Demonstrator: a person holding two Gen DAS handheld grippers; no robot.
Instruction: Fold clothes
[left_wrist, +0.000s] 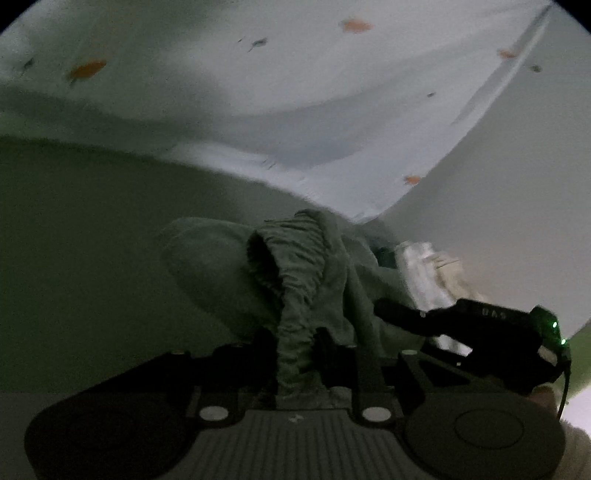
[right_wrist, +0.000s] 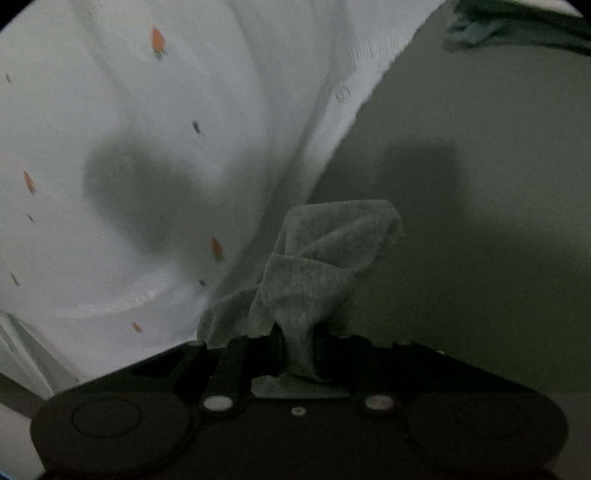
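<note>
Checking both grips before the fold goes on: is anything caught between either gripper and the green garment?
Nothing visible. The left gripper pinches the green garment directly at its gathered elastic band; the right gripper clamps a plain edge. The white patterned cloth lies behind, outside both grips.

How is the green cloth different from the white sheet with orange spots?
The grey-green fuzzy garment is dark and plain; the white sheet with small orange marks is pale and patterned. The garment is bunched up and pinched in the right gripper and the left gripper; the sheet lies spread out, ungripped. The garment looks much smaller than the sheet. Both are soft fabric.
</note>
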